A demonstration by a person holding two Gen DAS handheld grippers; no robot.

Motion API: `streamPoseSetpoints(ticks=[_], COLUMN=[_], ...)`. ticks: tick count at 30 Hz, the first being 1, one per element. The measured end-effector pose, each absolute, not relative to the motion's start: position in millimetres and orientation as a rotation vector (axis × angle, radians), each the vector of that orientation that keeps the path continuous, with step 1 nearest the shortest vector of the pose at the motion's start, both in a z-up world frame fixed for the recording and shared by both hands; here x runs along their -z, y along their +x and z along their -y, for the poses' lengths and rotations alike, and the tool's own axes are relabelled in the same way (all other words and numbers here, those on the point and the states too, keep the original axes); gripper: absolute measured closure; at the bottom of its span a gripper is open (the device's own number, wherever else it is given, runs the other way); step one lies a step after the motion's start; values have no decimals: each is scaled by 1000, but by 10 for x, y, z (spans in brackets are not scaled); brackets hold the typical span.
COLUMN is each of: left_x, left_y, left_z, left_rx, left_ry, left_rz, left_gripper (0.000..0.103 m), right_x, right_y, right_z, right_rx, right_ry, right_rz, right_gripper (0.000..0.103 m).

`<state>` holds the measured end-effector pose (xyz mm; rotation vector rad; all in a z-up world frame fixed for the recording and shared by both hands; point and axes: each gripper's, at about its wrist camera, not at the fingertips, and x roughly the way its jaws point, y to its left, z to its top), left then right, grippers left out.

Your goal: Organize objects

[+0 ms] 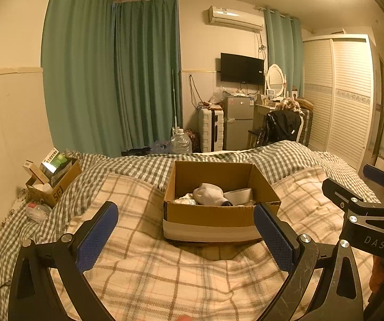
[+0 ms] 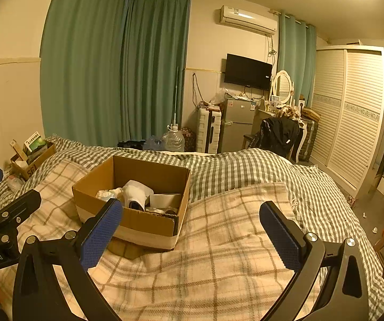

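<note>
Left wrist view: small carton (image 1: 54,180) of packets at the bed's (image 1: 192,272) left edge, untouched; open box (image 1: 220,215) mid-bed already holds a white sock (image 1: 209,194), so sorting seems partly done. Left gripper (image 1: 186,238) and right gripper (image 2: 192,236) hover level, jaws spread, empty.

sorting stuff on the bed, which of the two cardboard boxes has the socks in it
The larger open box at mid-bed, between the left gripper's jaws; a white sock lies inside. The smaller box by the wall holds upright packets.
</note>
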<state>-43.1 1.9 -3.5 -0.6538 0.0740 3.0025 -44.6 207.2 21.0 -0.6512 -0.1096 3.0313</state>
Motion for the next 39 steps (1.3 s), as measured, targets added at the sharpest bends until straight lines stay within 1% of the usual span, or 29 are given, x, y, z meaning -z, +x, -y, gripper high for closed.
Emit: streamPoseSetpoints(ticks=[24, 39], left_x=[47, 43], left_y=[-444, -424], left_z=[-7, -34], left_rx=[-3002, -3008], left_ry=[-683, -685], left_rz=[-51, -83], left_gripper=[0, 0], right_x=[-184, -177], right_y=[-445, -449], right_z=[-2030, -2027], right_rx=[-3028, -3033], right_ry=[-663, -668], right_rz=[135, 132], right_gripper=[0, 0])
